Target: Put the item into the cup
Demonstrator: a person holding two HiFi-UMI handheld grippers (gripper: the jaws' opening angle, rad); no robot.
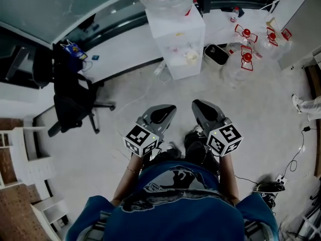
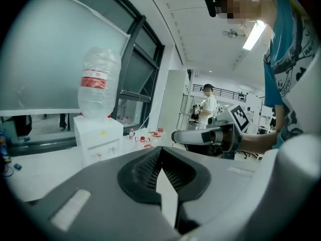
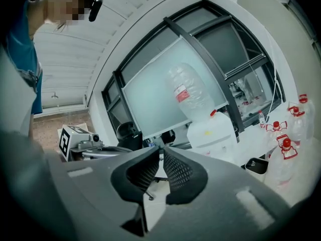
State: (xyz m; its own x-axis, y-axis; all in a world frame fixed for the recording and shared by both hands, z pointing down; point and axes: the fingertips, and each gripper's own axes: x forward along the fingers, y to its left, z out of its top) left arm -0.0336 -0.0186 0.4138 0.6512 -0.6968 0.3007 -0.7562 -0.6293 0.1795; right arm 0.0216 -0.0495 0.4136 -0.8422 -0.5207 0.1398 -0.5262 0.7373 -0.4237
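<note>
Neither item nor cup is seen in any view, so weight, stiffness and grip point cannot be judged. The left gripper (image 1: pixel 168 109) is closed on nothing; the right gripper's (image 1: pixel 198 106) 2 jaws are barely parted, empty.

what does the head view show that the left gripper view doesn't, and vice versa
Only the head view: the left gripper's marker cube and the black bin on the floor. Only the left gripper view: a person standing in the background and a lit ceiling light. Both: the white water dispenser and the right gripper.
</note>
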